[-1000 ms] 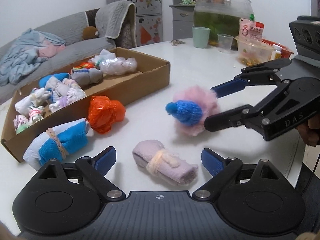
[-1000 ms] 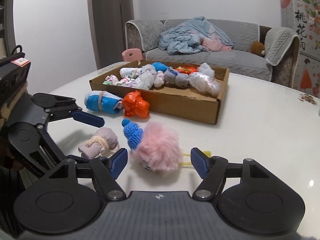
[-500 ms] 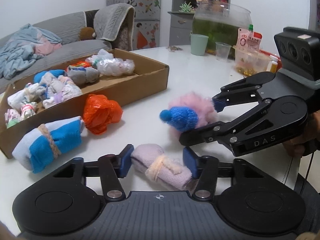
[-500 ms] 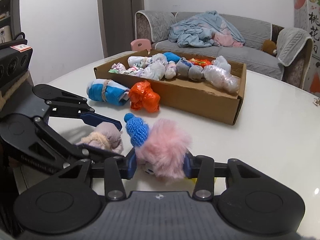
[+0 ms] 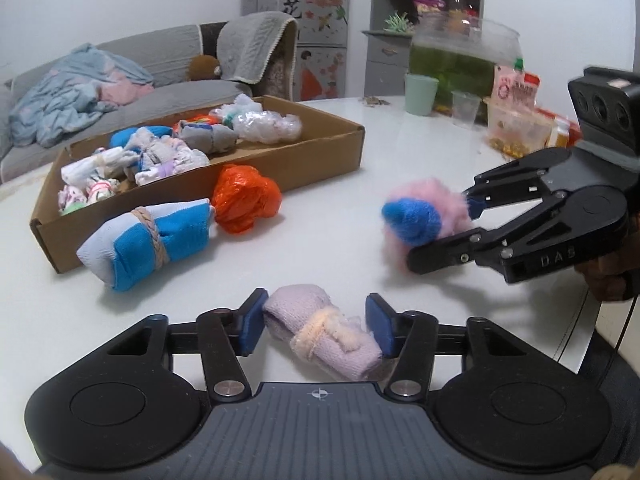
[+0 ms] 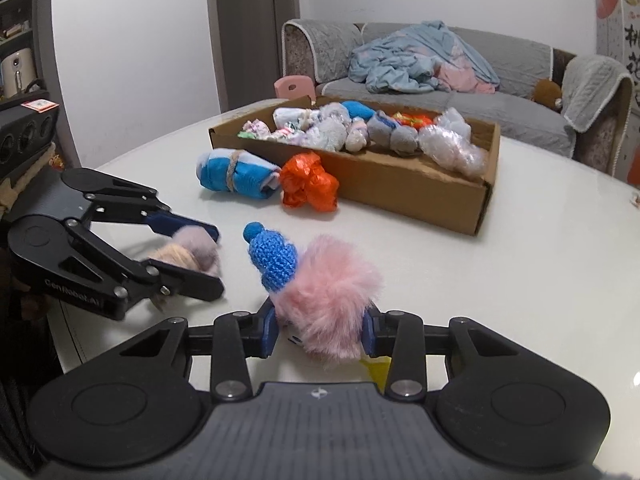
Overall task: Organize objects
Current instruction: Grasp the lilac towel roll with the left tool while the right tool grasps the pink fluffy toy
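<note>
Fluff everywhere: right gripper [image 6: 320,330] jaws just closed on the pink fuzzy pompom [image 6: 334,294] with its blue knit cap [image 6: 274,258], low over the glossy white bench [image 5: 400,152]. Left gripper [image 5: 314,328] jaws eased wider but pinch the lilac sock roll [image 5: 320,330], tied with a peach band. Crinkly orange bag [image 5: 244,198] and blue-white roll [image 5: 152,238] lie beside the cardboard box [image 5: 320,156].

My black left tool [image 5: 316,330] has blue pads around a pale lilac sock roll [image 5: 320,332] tied with a peach band. My right tool [image 6: 320,334] pinches a fluffy pink toy [image 6: 330,292] in a blue knitted hat [image 6: 274,258]. An orange bag [image 5: 245,198] lies by the brown box [image 5: 320,158] on my white counter [image 5: 340,240].
</note>
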A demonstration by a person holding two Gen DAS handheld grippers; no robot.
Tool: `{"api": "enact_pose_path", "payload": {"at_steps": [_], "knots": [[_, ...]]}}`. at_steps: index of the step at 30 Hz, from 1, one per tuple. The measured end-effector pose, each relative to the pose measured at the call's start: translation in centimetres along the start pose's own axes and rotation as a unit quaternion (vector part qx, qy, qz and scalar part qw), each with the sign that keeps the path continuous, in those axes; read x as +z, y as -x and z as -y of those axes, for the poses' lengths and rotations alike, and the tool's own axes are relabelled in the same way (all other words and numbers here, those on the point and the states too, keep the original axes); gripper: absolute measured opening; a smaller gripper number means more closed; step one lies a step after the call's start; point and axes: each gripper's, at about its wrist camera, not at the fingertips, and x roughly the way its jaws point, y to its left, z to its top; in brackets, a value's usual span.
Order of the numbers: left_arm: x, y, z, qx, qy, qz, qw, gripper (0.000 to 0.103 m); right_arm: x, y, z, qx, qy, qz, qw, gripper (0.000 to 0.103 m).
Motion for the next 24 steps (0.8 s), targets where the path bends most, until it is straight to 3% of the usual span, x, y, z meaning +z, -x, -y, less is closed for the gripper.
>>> {"api": "enact_pose_path", "payload": {"at_steps": [4, 7, 8, 10, 13, 20, 24], "knots": [[0.1, -0.1, -0.1, -0.002, 0.001, -0.003, 1.0, 0.071, 0.1, 0.1, -0.2, -0.001, 0.003, 0.001, 1.0, 0.035], [0.0, 0.0, -0.1, 0.0, -0.001, -0.003, 1.0, 0.07, 0.1, 0.0, -0.4, 0.001, 0.004, 0.003, 1.0, 0.035], [-0.1, 0.1, -0.1, -0.001, 0.001, -0.003, 1.0, 0.068, 0.2, 0.0, -0.3, 0.002, 0.002, 0.004, 1.0, 0.035], [-0.3, 0.3, -0.3, 0.0, 0.007, 0.001, 1.0, 0.053, 0.2, 0.1, -0.2, 0.002, -0.001, 0.005, 1.0, 0.035], [-0.4, 0.7, -0.7, 0.003, 0.021, 0.002, 0.9998, 0.041, 0.1, 0.1, -0.1, 0.004, -0.004, 0.004, 1.0, 0.035], [0.0, 2.6, -0.5, 0.0, 0.008, -0.009, 0.9999, 0.039, 0.1, 1.4, 0.3, 0.0, 0.002, 0.015, 1.0, 0.034], [2.0, 5.4, -0.8, 0.008, -0.011, 0.011, 0.9998, 0.04, 0.9, 3.4, 1.1, -0.017, 0.017, 0.025, 0.999, 0.034]]}}
